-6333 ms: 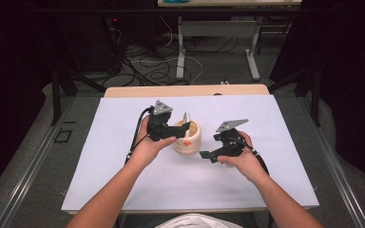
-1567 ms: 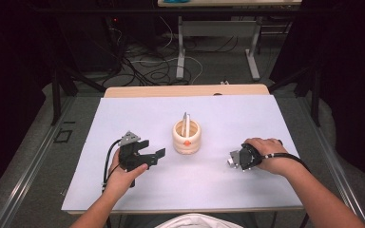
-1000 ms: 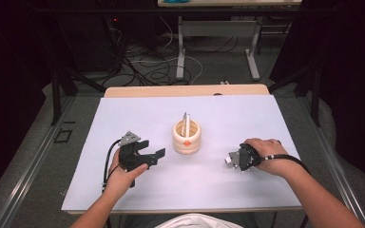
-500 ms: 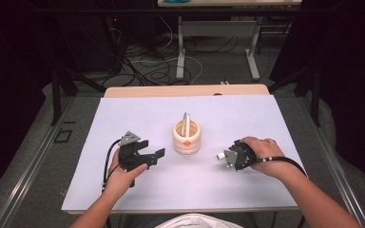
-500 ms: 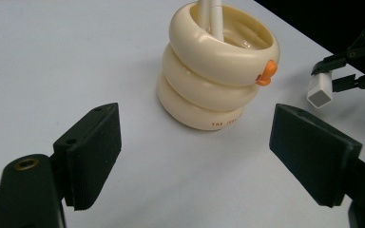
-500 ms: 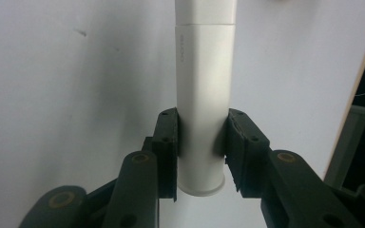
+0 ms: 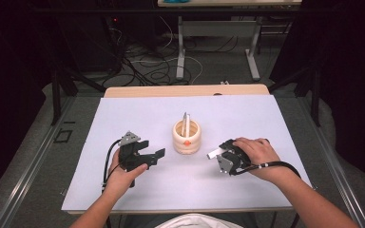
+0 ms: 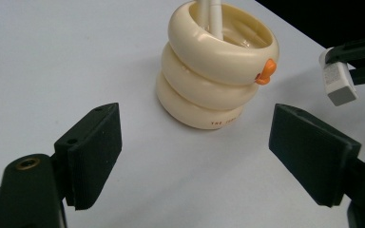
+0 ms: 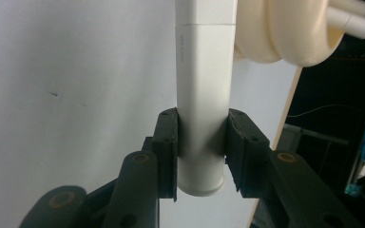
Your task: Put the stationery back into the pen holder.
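Right claw [image 9: 202, 156] clamped on white tube [image 9: 203, 90], possibly a marker, right of cream ringed holder [image 7: 187, 137] at tabletop [image 7: 266, 118] centre; left claw [image 8: 195, 156] spread apart, empty, left of holder.

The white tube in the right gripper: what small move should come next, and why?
Probably carry it toward the cream ringed holder and tip it upright over the opening. The right gripper is shut on the white tube, whose free end points at the holder, still apart from it. One white stick already stands inside. The left gripper waits open, facing the holder.
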Motion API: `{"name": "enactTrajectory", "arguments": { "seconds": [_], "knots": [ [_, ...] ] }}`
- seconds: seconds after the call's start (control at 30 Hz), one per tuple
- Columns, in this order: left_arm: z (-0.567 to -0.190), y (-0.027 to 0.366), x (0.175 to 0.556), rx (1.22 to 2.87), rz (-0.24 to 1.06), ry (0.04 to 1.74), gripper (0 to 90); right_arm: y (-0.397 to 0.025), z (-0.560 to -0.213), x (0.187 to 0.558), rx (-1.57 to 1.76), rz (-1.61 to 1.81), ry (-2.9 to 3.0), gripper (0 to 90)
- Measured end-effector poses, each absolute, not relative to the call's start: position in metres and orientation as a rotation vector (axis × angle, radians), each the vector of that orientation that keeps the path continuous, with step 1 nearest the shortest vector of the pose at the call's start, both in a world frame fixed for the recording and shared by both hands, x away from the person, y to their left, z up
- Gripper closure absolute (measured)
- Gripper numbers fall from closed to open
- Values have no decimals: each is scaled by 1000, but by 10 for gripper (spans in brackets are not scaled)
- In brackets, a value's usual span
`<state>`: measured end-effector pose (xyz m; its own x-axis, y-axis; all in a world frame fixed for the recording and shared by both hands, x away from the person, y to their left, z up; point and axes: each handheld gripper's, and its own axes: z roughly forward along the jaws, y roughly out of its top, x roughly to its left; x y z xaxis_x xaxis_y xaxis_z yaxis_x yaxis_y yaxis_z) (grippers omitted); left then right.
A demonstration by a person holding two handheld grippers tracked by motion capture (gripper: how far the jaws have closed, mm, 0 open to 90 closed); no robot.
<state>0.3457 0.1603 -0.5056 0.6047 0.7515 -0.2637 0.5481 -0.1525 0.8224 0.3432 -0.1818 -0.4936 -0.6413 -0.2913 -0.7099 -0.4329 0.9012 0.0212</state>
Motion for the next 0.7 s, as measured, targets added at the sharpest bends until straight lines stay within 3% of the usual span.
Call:
{"name": "enactTrajectory", "arguments": {
  "seconds": [0.7],
  "knots": [
    [-507,154,342,1856,258,1023,216,-161,-487,319,-706,154,1966,674]
  ]
}}
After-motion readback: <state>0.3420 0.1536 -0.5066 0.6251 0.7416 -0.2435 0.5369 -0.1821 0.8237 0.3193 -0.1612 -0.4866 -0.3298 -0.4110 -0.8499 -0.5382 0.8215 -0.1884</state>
